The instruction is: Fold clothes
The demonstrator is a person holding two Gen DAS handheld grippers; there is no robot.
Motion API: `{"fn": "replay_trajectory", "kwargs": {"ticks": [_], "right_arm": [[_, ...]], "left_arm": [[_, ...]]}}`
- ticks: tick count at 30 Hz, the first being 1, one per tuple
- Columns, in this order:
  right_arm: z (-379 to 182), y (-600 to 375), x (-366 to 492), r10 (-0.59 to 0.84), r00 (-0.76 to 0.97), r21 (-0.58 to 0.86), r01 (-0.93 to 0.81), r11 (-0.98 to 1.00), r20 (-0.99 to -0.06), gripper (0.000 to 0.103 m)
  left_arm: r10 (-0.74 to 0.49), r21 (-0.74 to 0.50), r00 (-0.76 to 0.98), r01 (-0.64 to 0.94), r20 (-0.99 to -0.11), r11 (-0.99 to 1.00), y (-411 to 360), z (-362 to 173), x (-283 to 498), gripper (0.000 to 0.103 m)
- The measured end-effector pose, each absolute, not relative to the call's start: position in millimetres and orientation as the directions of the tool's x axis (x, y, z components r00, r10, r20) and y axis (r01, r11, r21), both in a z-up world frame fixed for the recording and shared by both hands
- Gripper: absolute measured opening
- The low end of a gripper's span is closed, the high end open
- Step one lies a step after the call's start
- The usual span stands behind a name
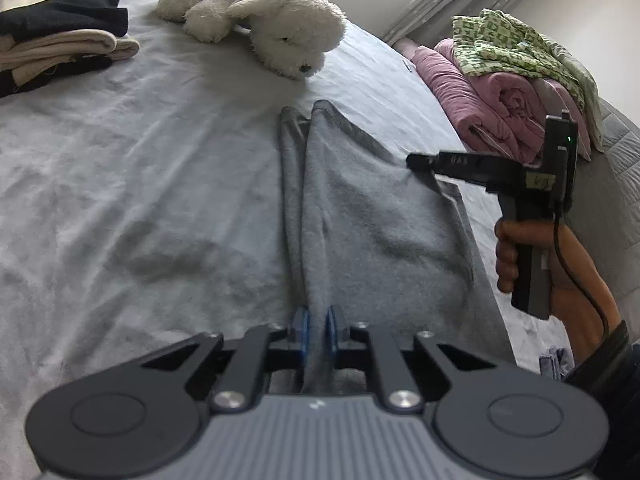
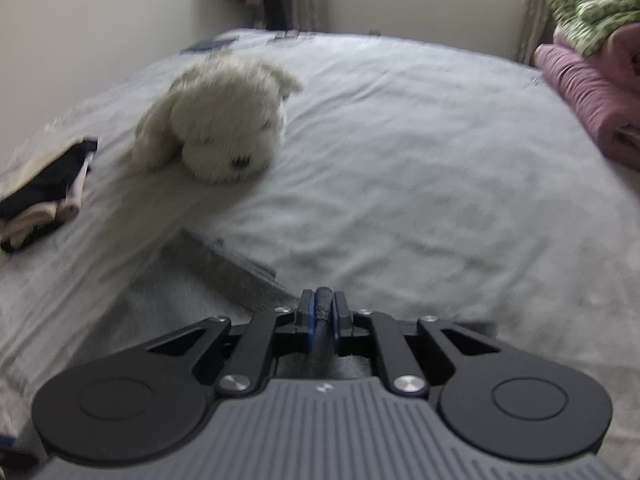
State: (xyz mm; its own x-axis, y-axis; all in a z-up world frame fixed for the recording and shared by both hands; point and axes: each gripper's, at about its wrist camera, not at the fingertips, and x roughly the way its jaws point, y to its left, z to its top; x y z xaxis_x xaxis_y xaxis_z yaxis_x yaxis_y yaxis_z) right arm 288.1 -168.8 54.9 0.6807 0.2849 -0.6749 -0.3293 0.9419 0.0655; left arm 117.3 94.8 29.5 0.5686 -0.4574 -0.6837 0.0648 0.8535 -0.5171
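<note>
You have a wide bed (image 1: 120, 184) under a pale grey sheet, and everything here lies on it. At its far right edge sits a rolled pink quilt (image 1: 492, 108) with a green patterned cloth (image 1: 516, 48) heaped on top. A white plush dog (image 1: 264, 24) lies near the head of the bed, and to its left is a stack of folded clothes (image 1: 60, 40), dark and cream layers one over another.

The garment you are working on, a grey garment (image 1: 372, 216), lies spread on the sheet just in front of you, right of centre in the left wrist view, with a long fold running from your left tool toward the plush dog.

Your right hand (image 1: 520, 256) grips the handle of the right gripper (image 1: 416, 160), which reaches in from the right to the garment's darker hem. In its own view its blue pads are pressed together on a ridge of that hem.

Your left gripper (image 1: 317, 326) is also pinched closed, with the near edge of the grey garment caught between its blue pads (image 1: 301, 322).
</note>
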Motion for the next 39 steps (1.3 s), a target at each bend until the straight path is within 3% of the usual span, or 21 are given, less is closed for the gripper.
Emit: {"fn": "replay_trajectory", "kwargs": {"ticks": [5,8,9,10,12,15,21,27,31,34,37,39], "right_arm": [[43,-157,296,0.228,0.691,0.019,-0.297,0.955,-0.686,0.01],[53,-164,279,0.215,0.725,0.04,-0.251,0.967,-0.655,0.018],[63,-174,266,0.204,0.747,0.067,-0.21,0.975,-0.633,0.032],[74,-184,252,0.192,0.768,0.094,-0.17,0.981,-0.611,0.053],[90,-202,219,0.191,0.788,0.137,-0.136,0.981,-0.586,0.058],[99,-224,164,0.221,0.757,0.202,-0.12,0.972,-0.615,0.058],[90,-278,74,0.267,0.708,0.368,-0.01,0.93,-0.654,0.058],[49,-291,67,0.33,0.67,0.456,0.014,0.89,-0.665,0.058],[53,-290,78,0.373,0.669,0.48,-0.027,0.877,-0.643,0.051],[50,-288,79,0.402,0.644,0.502,-0.033,0.864,-0.651,0.045],[44,-284,75,0.406,0.63,0.499,-0.033,0.866,-0.662,0.028],[45,-283,73,0.412,0.634,0.505,-0.039,0.862,-0.655,0.028]], "left_arm": [[-0.485,-0.556,0.559,0.051,-0.673,0.83,100,29,117,0.007],[-0.518,-0.591,0.541,0.047,-0.663,0.805,106,29,118,0.009],[-0.531,-0.612,0.54,0.037,-0.653,0.79,108,30,118,0.01],[-0.538,-0.624,0.544,0.035,-0.643,0.781,110,31,117,0.012],[-0.552,-0.645,0.553,0.033,-0.624,0.764,114,34,116,0.015],[-0.561,-0.665,0.562,0.026,-0.608,0.746,115,36,114,0.022],[-0.561,-0.672,0.582,0.033,-0.589,0.739,118,39,108,0.023],[-0.548,-0.645,0.576,0.047,-0.606,0.763,111,34,105,0.023],[-0.558,-0.656,0.586,0.057,-0.588,0.753,113,37,107,0.033],[-0.578,-0.672,0.568,0.057,-0.586,0.738,113,33,107,0.033],[-0.595,-0.69,0.554,0.051,-0.582,0.722,112,29,107,0.033],[-0.598,-0.694,0.55,0.045,-0.583,0.718,113,28,107,0.033]]}}
